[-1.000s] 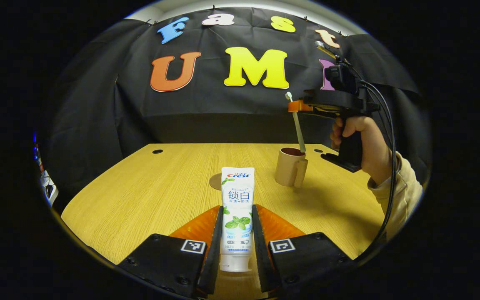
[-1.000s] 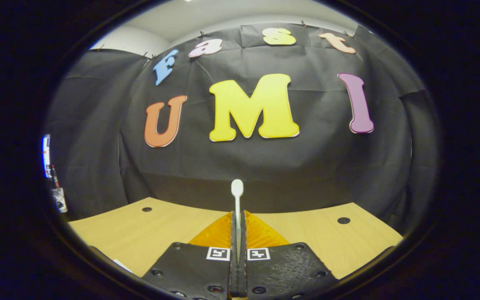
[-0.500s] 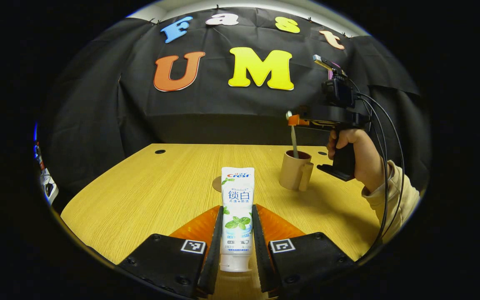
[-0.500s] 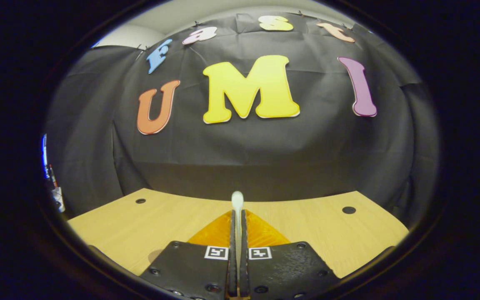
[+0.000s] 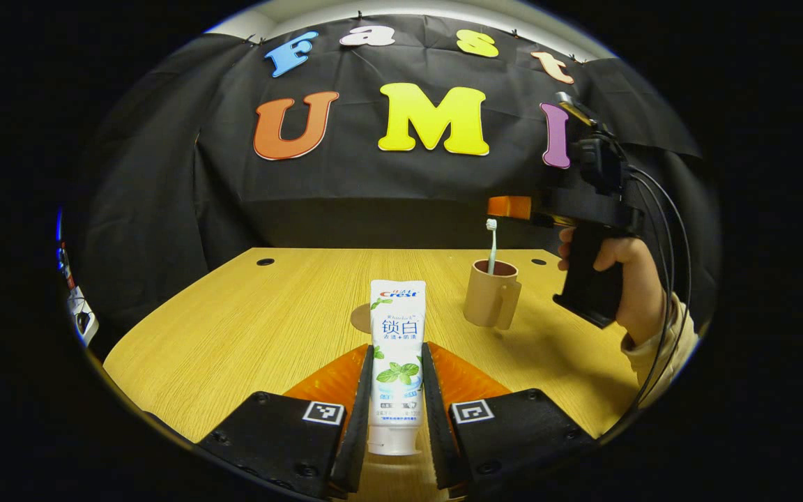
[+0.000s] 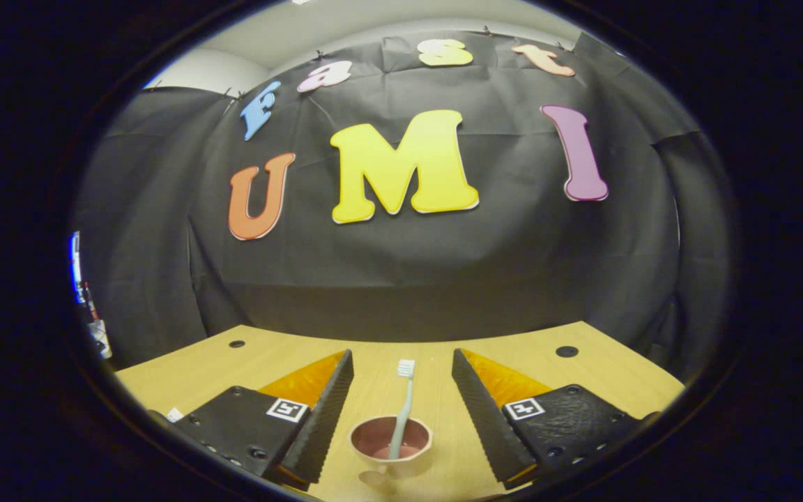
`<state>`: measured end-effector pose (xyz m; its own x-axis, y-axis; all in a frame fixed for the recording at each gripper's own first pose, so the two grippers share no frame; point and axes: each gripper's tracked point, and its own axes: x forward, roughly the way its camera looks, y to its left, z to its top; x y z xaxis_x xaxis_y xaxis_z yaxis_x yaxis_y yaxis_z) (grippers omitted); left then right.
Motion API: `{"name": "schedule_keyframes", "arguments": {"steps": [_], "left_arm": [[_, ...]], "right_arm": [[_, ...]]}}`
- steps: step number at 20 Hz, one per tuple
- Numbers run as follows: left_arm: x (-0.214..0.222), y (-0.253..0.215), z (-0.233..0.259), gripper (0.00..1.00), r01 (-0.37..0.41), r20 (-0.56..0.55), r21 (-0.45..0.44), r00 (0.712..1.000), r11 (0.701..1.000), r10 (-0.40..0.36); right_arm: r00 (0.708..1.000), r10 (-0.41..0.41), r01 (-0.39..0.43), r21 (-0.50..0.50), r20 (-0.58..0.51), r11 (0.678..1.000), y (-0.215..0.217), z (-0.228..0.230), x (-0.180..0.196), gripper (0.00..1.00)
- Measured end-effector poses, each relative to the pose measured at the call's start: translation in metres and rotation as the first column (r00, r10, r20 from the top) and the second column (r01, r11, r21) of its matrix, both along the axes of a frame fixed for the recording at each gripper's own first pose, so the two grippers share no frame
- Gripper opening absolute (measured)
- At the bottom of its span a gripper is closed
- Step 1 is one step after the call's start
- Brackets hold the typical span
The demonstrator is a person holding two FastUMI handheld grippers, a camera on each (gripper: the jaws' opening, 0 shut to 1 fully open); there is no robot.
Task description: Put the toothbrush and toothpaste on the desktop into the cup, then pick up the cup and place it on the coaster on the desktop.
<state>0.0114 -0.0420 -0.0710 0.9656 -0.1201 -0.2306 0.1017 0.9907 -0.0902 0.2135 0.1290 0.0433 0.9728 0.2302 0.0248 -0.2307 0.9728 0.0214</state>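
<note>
Toothbrush (image 6: 401, 408): stood head-up inside the cup, leaning on the rim; gripped by nothing.
Cup (image 5: 489, 294): upright on the desktop (image 5: 262, 328), handle toward the left gripper's camera; just right of and beyond the coaster.
Toothpaste (image 5: 396, 362): clamped between the left gripper's fingers, cap end nearest the camera, tube pointing out over the desktop.
Coaster (image 5: 361, 318): flat brown disc, partly behind the tube, bare of the cup.
Left gripper (image 5: 396, 390): clenched on the toothpaste, both fingers pressed on its sides, held low and near the front of the desktop.
Right gripper (image 6: 401, 404): released, jaws wide apart, hovering over the cup with the toothbrush between but untouched; seen from the left gripper view up at the right, in a hand (image 5: 628, 279) with a pale sleeve.
Step in hand: judged to be carrying the toothpaste to the cup.
Doing it well: clear the right gripper aside first; bring the tube over the rim on the side away from the brush; tip one end down, lower well into the mouth before letting go, so as not to knock the cup or lever the brush out.
Hidden or unclear: cup bottom and brush handle end out of sight; coaster's near edge covered by the tube; cup's base cut off in the right gripper view.
</note>
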Motion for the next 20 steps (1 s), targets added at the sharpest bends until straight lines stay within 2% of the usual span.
{"name": "schedule_keyframes", "arguments": {"steps": [1,3,7,11,14,16,17,18,20], "left_arm": [[0.005,-0.001,0.004,0.42,-0.004,0.01,0.002,1.0,1.0,0.004],[0.013,-0.002,0.009,0.42,-0.011,0.027,0.013,1.0,1.0,0.01],[0.032,-0.011,0.021,0.42,-0.006,0.046,-0.013,0.999,1.0,0.007],[0.059,-0.019,0.057,0.42,-0.027,0.146,0.008,0.989,1.0,0.026],[0.081,-0.04,0.081,0.41,0.001,0.193,-0.005,0.981,1.0,0.0],[0.096,-0.052,0.092,0.41,0.014,0.196,-0.027,0.981,1.0,-0.009],[0.102,-0.062,0.1,0.46,0.029,0.204,-0.038,0.979,0.999,-0.021],[0.108,-0.072,0.109,0.41,0.04,0.217,-0.047,0.976,0.998,-0.029],[0.122,-0.089,0.128,0.41,0.061,0.255,-0.052,0.966,0.997,-0.046]], "right_arm": [[1.0,-0.005,0.005,-0.001,0.015,1.0,-0.005,0.001,-0.008,0.84],[0.999,-0.005,0.005,0.003,0.032,1.0,-0.015,-0.002,-0.025,0.94],[1.0,-0.01,0.01,0.005,0.019,1.0,-0.038,-0.025,-0.058,0.94],[0.999,-0.031,0.031,-0.009,-0.028,0.999,-0.067,-0.064,-0.081,0.94],[0.997,-0.046,0.045,-0.012,-0.069,0.999,-0.085,-0.09,-0.091,0.94],[0.995,-0.053,0.048,-0.052,-0.086,0.997,-0.093,-0.107,-0.094,0.94],[0.995,-0.054,0.049,-0.061,-0.09,0.997,-0.097,-0.111,-0.096,0.94],[0.995,-0.051,0.045,-0.067,-0.091,0.997,-0.099,-0.115,-0.098,0.94],[0.995,-0.035,0.031,-0.048,-0.093,0.998,-0.101,-0.115,-0.103,0.94]]}}
